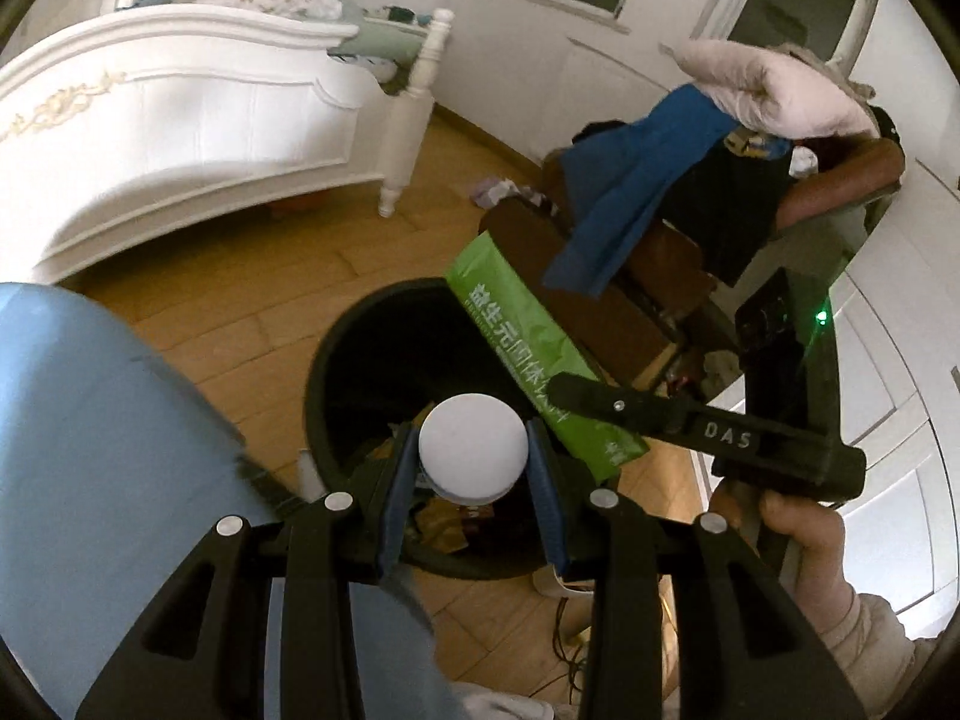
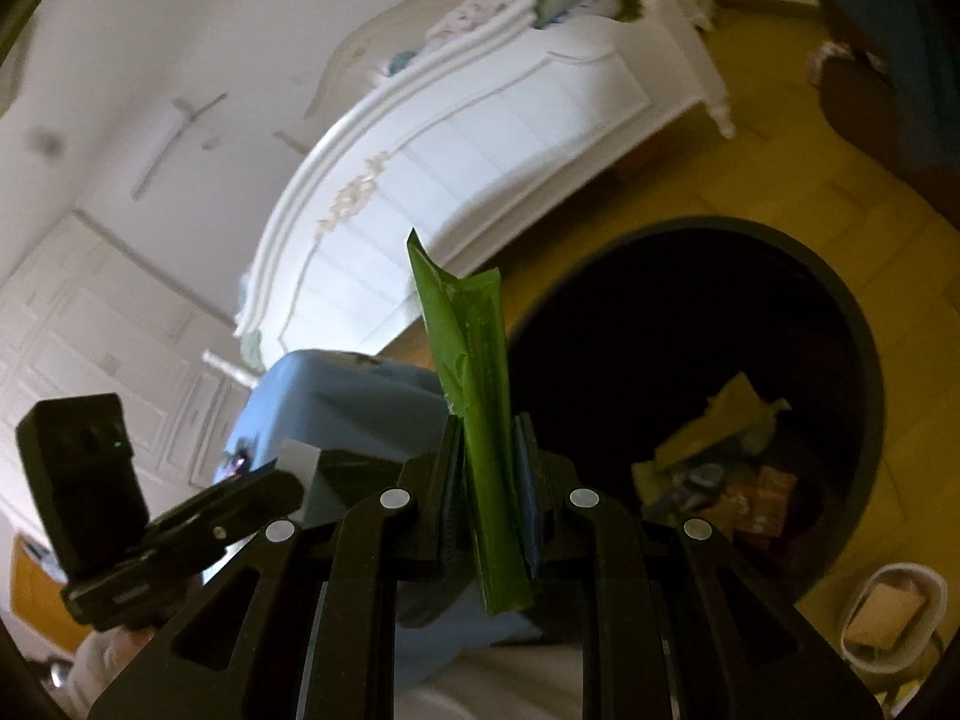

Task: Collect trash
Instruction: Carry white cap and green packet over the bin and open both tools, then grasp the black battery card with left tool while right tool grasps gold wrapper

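The trash bin point(image 1: 336, 360) stands on the floor point(image 1: 240, 312) with wrappers point(image 2: 720, 468) inside. The bed point(image 1: 180, 120) lies behind it, and a chair piled with clothes point(image 1: 660, 180) lies to its right in the left wrist view.

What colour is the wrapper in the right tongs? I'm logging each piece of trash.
Green, with white printed lettering. The wrapper shows best in the left wrist view.

A white-capped bottle point(image 1: 473, 450) and a green wrapper point(image 1: 528, 354) poised over the dark bin point(image 1: 336, 360).
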Available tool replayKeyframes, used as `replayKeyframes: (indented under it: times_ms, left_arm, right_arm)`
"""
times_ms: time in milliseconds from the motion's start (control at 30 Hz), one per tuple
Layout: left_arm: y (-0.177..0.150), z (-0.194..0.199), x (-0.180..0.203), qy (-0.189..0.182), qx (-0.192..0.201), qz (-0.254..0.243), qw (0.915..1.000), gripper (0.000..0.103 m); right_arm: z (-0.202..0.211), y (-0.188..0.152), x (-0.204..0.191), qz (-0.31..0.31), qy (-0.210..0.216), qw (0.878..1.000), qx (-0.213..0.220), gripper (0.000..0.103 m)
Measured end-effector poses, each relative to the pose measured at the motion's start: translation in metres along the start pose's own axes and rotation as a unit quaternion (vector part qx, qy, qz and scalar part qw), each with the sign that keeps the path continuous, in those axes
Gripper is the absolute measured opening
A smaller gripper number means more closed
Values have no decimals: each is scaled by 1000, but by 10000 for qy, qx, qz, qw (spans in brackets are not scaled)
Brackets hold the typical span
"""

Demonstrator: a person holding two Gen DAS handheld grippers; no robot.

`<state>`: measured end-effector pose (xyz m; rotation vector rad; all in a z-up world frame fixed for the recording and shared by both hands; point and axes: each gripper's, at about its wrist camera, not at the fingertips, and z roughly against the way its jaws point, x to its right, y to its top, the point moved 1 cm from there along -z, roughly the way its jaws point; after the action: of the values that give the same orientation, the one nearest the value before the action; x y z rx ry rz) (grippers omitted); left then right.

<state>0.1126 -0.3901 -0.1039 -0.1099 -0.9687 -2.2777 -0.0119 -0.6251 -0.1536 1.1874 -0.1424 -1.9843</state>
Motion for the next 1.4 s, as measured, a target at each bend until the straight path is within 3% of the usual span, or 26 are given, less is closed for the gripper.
replayKeyframes:
  times_ms: [300,400,467,567,733,1000,1267,1400]
  left_arm:
    - [5,-20,2,-11,-224,38,9997,36]
    - [8,-24,4,37,-273,18,9996,38]
    - [10,-28,4,132,-307,28,9994,40]
    - [12,-28,3,231,-254,67,9994,62]
    - [11,-11,0,231,-84,112,9996,66]
    - [-10,50,-19,371,402,342,9979,71]
    - [-54,130,-83,1113,792,822,9872,71]
    - [-80,169,-120,1767,852,1162,9737,71]
  right_arm:
    - [-7,-4,25,-166,-122,9998,-57,18]
    - [-9,-3,28,-205,-173,9996,-61,23]
    - [-9,-2,30,-290,-250,9993,-35,41]
    - [-2,0,29,-384,-279,9989,51,58]
    - [2,-1,22,-344,-317,9989,83,61]
    - [-9,-6,-48,377,-116,9992,-58,61]
    - [-43,-23,-136,1149,223,9923,-395,61]
    - [-64,-36,-182,1564,375,9854,-556,67]
